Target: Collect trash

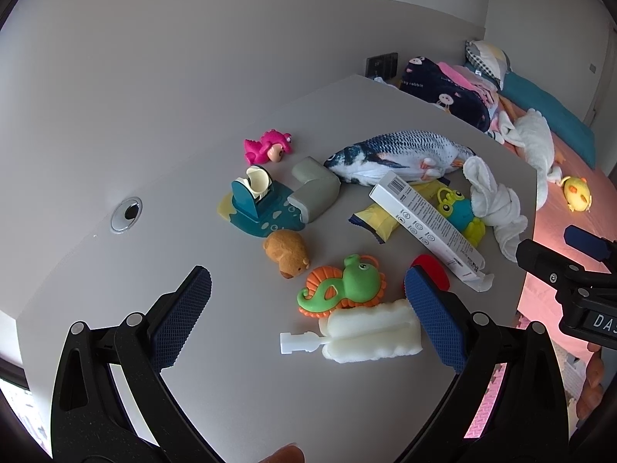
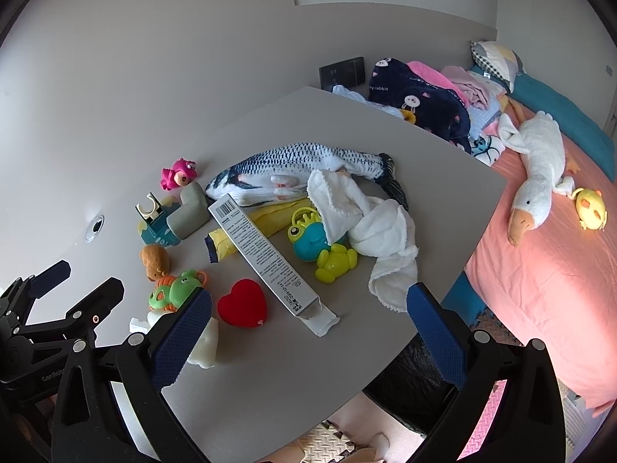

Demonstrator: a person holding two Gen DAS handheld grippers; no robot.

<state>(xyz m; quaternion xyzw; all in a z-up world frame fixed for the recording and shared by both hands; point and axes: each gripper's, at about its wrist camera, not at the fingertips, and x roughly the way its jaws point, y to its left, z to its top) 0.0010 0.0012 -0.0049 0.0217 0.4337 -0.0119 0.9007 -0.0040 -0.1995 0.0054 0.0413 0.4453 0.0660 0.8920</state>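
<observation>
Both grippers hover over a cluttered grey worktop (image 2: 270, 366), fingers spread and empty

The long white carton (image 2: 266, 260) lies at an angle mid-worktop with its near end torn open, resting across a yellow wrapper (image 2: 227, 245) beside a red heart (image 2: 242, 303); what the carton holds cannot be told. Around it sit a plush fish (image 2: 293, 171), a white cloth (image 2: 370, 227), a frog toy (image 2: 316, 245), a green seahorse toy (image 1: 347, 283) and a white foam brush head (image 1: 366, 332). A teal holder (image 1: 256, 204) carries a cream clip-shaped piece. The left gripper (image 1: 308, 312) hangs above the seahorse and foam, the right gripper (image 2: 308, 339) above the worktop's near edge. Below that edge a black bag-lined bin (image 2: 408, 389) stands on the floor, its contents not visible
</observation>
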